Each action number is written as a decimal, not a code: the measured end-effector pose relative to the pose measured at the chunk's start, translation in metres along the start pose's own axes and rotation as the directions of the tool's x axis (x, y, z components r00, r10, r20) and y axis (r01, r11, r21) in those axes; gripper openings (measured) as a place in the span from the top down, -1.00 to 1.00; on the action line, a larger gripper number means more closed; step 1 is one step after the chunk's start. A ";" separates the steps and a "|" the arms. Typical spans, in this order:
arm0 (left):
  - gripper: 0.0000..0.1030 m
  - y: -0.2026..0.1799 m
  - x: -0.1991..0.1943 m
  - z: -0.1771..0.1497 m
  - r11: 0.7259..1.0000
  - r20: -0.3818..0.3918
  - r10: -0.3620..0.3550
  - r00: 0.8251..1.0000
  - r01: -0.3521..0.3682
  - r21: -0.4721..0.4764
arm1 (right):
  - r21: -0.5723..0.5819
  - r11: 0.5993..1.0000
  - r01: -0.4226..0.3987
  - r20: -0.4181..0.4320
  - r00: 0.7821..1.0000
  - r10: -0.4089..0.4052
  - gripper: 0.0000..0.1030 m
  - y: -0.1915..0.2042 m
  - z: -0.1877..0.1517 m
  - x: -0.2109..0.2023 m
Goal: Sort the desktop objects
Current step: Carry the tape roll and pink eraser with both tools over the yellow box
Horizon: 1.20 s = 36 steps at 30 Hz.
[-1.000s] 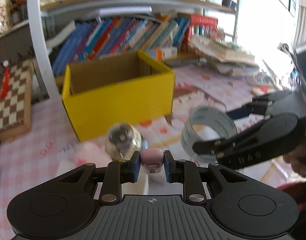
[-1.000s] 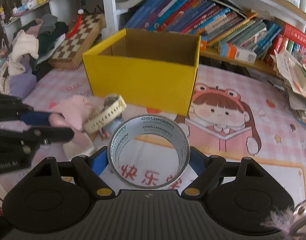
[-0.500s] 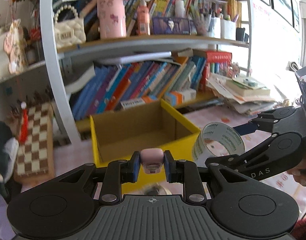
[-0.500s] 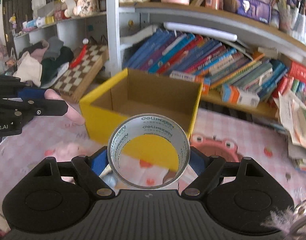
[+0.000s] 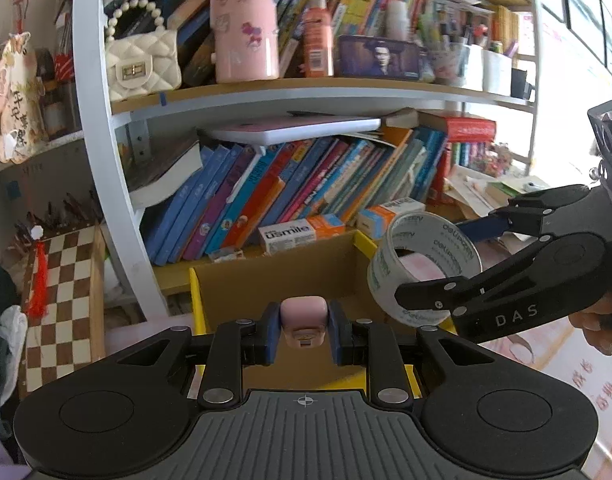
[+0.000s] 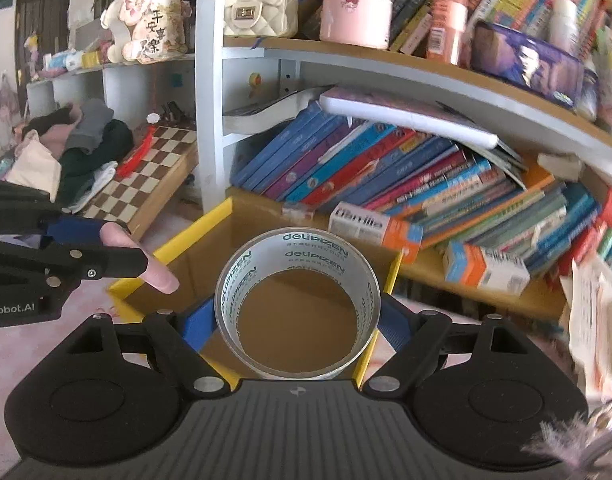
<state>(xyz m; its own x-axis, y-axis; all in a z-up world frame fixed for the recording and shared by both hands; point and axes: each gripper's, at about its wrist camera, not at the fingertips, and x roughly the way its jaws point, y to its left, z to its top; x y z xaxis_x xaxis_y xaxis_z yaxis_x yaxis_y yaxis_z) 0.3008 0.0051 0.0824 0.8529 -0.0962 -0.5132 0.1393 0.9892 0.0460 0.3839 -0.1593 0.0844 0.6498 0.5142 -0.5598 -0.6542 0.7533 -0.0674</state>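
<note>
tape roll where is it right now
The tape roll sits clamped between the right gripper fingers, held over the open yellow box; in the left wrist view it appears at right, beside the box's right wall.

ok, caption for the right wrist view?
Right gripper holds a tape roll over the open yellow box; left gripper alongside with a pink item.

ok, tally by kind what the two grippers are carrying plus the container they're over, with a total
Clear tape roll with printed core, in right gripper: 1
Small pink rounded plastic item, in left gripper: 1
Yellow cardboard box, open top: 1
Total: 3
</note>
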 end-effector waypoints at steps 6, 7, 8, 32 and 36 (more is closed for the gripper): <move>0.55 0.009 0.037 0.013 0.999 -0.029 0.035 0.999 -0.035 0.021 | -0.066 0.998 0.007 -0.048 0.999 -0.010 -0.59 -0.010 0.016 0.048; 0.55 0.011 0.043 0.015 0.999 -0.037 0.040 0.998 -0.040 0.026 | -0.077 0.997 0.007 -0.060 0.998 -0.011 -0.59 -0.011 0.017 0.055; 0.55 0.012 0.050 0.015 0.999 -0.046 0.046 0.998 -0.044 0.031 | -0.088 0.996 0.006 -0.071 0.997 -0.013 -0.59 -0.011 0.017 0.063; 0.55 0.034 0.141 -0.012 0.997 -0.248 0.069 0.966 -0.073 -0.005 | -0.234 0.958 -0.165 -0.344 0.936 0.077 -0.60 0.003 -0.001 0.172; 0.55 0.032 0.148 -0.016 0.998 -0.268 0.064 0.961 -0.065 0.003 | -0.237 0.952 -0.194 -0.394 0.915 0.088 -0.60 0.005 -0.002 0.178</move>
<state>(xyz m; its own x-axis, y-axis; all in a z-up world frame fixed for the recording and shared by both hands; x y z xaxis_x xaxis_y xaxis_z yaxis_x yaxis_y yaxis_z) 0.4230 0.0245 -0.0060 0.6937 0.0003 -0.7203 0.0850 0.9930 0.0823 0.4953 -0.0648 -0.0177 0.3839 0.3753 -0.8437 -0.8405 0.5202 -0.1511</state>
